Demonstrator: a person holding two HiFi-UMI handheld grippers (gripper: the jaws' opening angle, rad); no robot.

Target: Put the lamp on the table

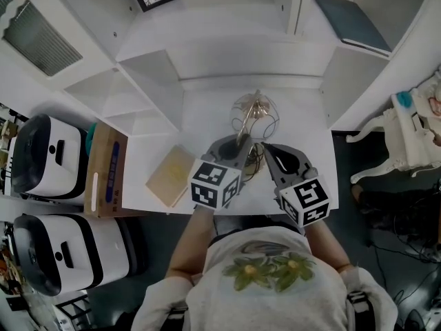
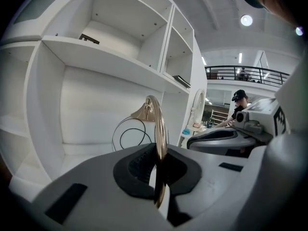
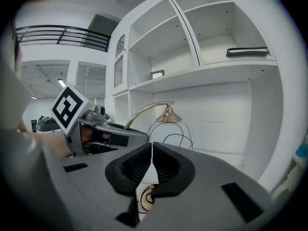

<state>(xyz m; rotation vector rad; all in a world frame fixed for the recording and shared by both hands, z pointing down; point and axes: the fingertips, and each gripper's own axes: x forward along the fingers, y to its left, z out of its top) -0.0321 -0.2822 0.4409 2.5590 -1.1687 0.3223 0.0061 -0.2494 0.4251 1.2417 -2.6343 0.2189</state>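
White desk (image 1: 200,116) lies before you, boxed in by white shelving (image 1: 145,81) on the far side, left and right. Your left gripper (image 1: 236,145) is clamped on the gold arm of the lamp (image 1: 255,110) over the desk's middle; you cannot tell whether its base rests there. Your right gripper (image 1: 270,152), just beside it, has its jaws together on nothing. 1 tan board (image 1: 170,176) lies near-left on the desk, and 2 white machines (image 1: 43,158) stand far left.

A white table (image 1: 303,136) is recorded, on whose front left part a flat tan board (image 1: 170,174) is laid; a gold lamp (image 1: 255,114) is seen at its middle, contact unconfirmed.
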